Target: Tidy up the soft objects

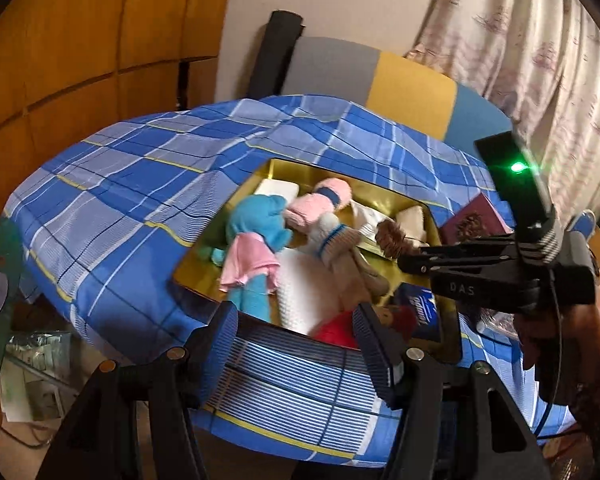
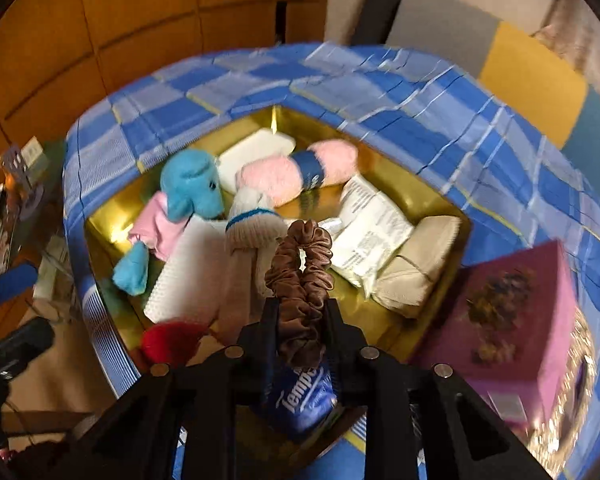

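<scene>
A gold tray (image 2: 108,216) on a blue plaid cloth holds soft things: a blue plush toy (image 2: 188,184) in a pink dress, a pink yarn ball (image 2: 296,172), a white sponge (image 2: 256,152), a white knitted sock (image 2: 252,224), a white packet (image 2: 372,232), a beige pouch (image 2: 420,264), a red pompom (image 2: 168,340) and a blue Tempo tissue pack (image 2: 304,396). My right gripper (image 2: 302,312) is shut on a brown satin scrunchie (image 2: 300,264) above the tray; it also shows in the left wrist view (image 1: 410,254). My left gripper (image 1: 296,332) is open and empty at the tray's (image 1: 204,268) near edge.
A purple box (image 2: 512,308) stands right of the tray on the plaid cloth (image 1: 132,184). Wooden panels are at the left, a curtain (image 1: 540,40) at the right. Clutter lies on the floor at the left (image 1: 32,368).
</scene>
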The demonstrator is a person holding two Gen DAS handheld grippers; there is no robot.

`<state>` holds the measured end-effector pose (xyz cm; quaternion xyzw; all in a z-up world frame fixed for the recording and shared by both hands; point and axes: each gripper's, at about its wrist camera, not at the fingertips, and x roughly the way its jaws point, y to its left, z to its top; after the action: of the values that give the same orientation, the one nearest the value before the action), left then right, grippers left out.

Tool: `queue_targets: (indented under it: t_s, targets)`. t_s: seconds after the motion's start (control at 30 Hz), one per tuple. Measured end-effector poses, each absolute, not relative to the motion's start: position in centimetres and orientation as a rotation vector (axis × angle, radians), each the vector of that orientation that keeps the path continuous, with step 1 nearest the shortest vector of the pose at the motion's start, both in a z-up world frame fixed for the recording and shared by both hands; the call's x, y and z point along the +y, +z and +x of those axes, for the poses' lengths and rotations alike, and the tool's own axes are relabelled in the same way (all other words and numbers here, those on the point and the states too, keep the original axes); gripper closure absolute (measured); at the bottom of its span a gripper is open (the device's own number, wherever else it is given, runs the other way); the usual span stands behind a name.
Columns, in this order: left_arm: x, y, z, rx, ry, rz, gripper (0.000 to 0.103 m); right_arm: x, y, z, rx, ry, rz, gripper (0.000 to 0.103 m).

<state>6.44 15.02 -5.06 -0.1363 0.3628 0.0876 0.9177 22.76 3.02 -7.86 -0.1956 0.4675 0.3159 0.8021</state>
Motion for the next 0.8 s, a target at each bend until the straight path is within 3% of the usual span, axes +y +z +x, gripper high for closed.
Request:
queue_targets:
  t_s: [0.03,0.1,0.47,0.8]
  targets:
    - [15.1,-5.1,6.5,0.748,0.181,-0.282,0.042,3.3,-8.2,23.2,1.025,0.685,-0.422,0.078]
    - [15.2,-5.0,6.4,0.742,0.177,-0.286,0.042,3.8,-8.9,23.9,1.076,0.706,-0.409,0.064]
    - [13.9,-4.8,6.5,0.737,0.21,-0.238,0.042,0.3,-6.3,21.0,0.925,0.539,-0.21,0.044]
    - [13.7,-4.1,6.0,0.736,0.264,-0.221,0.042,-1.4,-5.5,16.8,0.902,0.48,-0.143,0.036]
